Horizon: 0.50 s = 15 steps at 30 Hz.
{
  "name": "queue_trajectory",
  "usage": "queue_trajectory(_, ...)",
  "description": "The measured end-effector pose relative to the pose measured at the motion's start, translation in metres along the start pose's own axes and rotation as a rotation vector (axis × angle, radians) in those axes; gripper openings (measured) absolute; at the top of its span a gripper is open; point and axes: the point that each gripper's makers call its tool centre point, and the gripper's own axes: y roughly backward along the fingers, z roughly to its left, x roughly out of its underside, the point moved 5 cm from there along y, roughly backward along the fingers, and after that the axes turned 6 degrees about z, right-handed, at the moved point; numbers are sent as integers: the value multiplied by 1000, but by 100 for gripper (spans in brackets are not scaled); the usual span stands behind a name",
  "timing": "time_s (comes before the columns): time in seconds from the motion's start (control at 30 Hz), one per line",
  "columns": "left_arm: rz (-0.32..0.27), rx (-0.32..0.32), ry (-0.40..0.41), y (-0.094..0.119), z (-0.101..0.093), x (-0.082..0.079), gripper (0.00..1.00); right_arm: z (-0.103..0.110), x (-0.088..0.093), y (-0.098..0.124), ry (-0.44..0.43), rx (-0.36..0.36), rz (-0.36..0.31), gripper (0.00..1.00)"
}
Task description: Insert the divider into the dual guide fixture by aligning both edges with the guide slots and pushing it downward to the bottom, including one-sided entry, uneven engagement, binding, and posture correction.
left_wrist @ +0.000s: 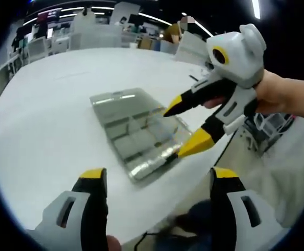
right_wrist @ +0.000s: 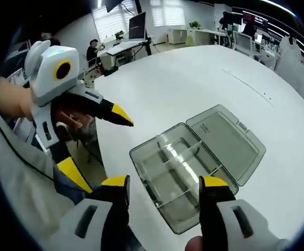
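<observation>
Left gripper (left_wrist: 157, 180): yellow-tipped jaws wide apart, empty.
Right gripper (right_wrist: 163, 183): jaws wide apart, empty.
Clear plastic compartment box (right_wrist: 194, 162): one, lid open, on white table (right_wrist: 194, 78).

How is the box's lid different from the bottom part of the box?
The lid lies flat and open on the table, plain inside. The bottom part is deeper and has thin walls splitting it into compartments. The lid is farther from the right gripper, the bottom part nearer. Both are see-through grey plastic, joined along one edge.
</observation>
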Motion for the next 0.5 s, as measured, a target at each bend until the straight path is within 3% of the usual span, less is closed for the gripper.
queue_trajectory(0.5, -6, -27, 5, 4, 0, 4, 79, 11, 10, 13, -149, 37, -82, 65)
